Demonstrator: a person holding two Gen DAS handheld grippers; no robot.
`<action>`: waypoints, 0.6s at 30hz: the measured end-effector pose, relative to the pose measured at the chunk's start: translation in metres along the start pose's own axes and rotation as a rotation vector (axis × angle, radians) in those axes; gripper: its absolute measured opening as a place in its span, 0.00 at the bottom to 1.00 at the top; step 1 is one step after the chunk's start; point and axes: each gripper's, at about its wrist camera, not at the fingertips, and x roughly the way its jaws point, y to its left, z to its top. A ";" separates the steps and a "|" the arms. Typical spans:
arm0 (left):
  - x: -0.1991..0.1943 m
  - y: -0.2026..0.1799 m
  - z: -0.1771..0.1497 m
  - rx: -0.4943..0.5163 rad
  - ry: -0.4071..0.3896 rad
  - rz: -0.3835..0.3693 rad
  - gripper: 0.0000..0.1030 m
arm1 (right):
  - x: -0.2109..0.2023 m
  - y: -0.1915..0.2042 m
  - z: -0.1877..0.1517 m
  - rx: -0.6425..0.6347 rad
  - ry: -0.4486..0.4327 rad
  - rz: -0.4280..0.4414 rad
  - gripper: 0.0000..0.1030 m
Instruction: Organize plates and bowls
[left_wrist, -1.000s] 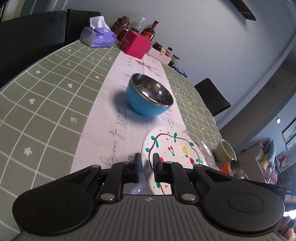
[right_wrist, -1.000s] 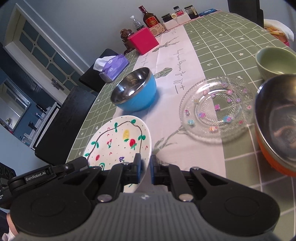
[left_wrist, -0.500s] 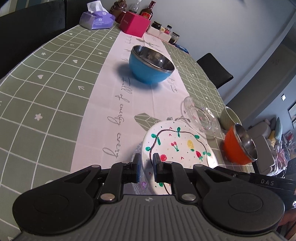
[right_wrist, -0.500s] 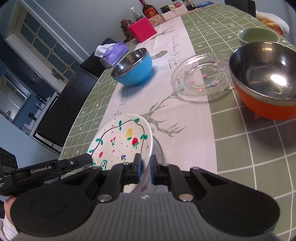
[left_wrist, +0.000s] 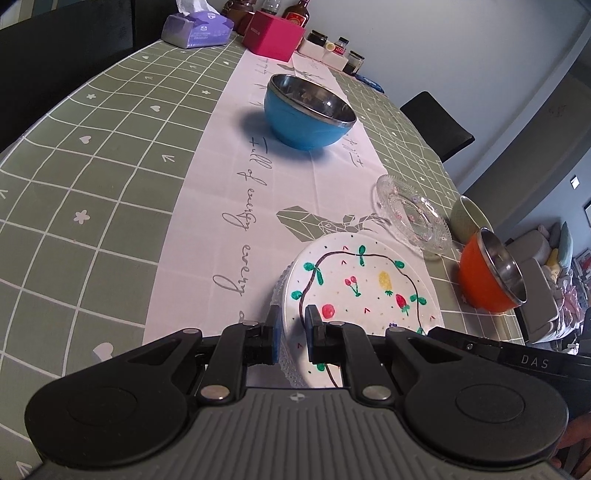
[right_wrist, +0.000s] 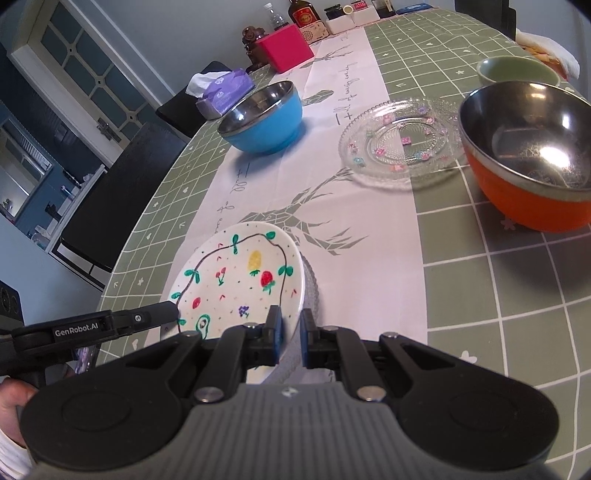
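A white plate painted with fruit lies stacked on a beaded glass plate, low over the white runner. I cannot tell if the stack touches the cloth. My left gripper is shut on the stack's left rim and my right gripper on its right rim. Beyond stand a second glass plate with small flowers, a blue steel-lined bowl, an orange steel-lined bowl and a green bowl.
At the table's far end are a purple tissue pack, a pink box, bottles and jars. Black chairs line the left side, another the right. A hand holds the left gripper's handle.
Both grippers have drawn the plate stack back toward the near end of the table and slightly down. The blue bowl and the other dishes now lie farther ahead. Both grips are unchanged.
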 end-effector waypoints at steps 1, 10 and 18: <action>0.001 0.000 0.000 -0.001 0.003 0.004 0.14 | 0.001 0.000 0.000 -0.001 0.004 -0.002 0.08; 0.002 -0.003 -0.001 0.014 0.001 0.019 0.14 | 0.002 0.007 0.000 -0.054 0.000 -0.035 0.09; 0.006 -0.004 -0.002 0.032 0.032 0.056 0.14 | 0.002 0.019 -0.003 -0.151 -0.004 -0.091 0.10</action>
